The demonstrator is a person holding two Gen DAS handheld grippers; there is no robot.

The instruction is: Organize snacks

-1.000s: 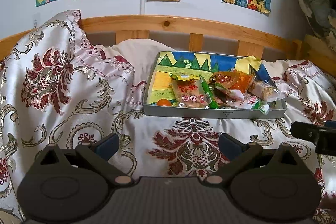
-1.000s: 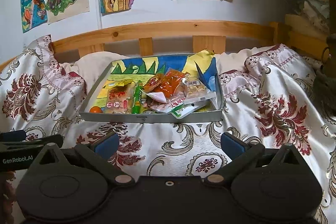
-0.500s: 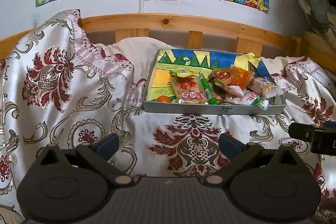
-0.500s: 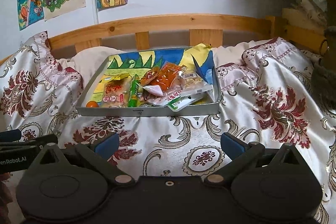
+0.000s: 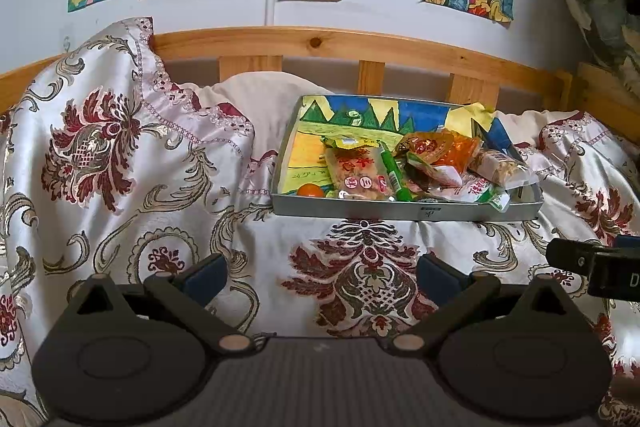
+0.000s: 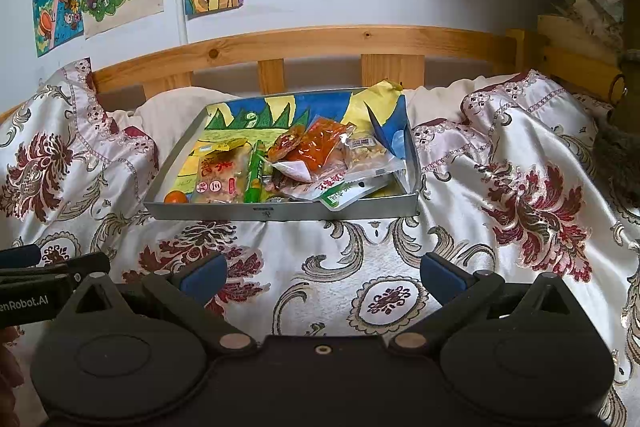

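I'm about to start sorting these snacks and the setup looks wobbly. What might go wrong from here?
1. The shallow grey metal tray sits on rumpled floral satin bedding, not a firm surface; pressing in may tip it.
2. The clear and orange snack packets overlap in a heap, so one grasp may drag its neighbours.
3. The small round orange sweet lies in the front corner and may roll.

**What we cannot make out around the grey metal tray**

We see the grey metal tray [image 5: 404, 213] only past its near wall, which hides the lower edges of the heaped snack packets [image 6: 320, 167]. The packets overlap, so we cannot count them or read their small print. Below the tray, in the left wrist view, the right gripper's black body [image 5: 596, 265] is cut off by the picture's right edge.
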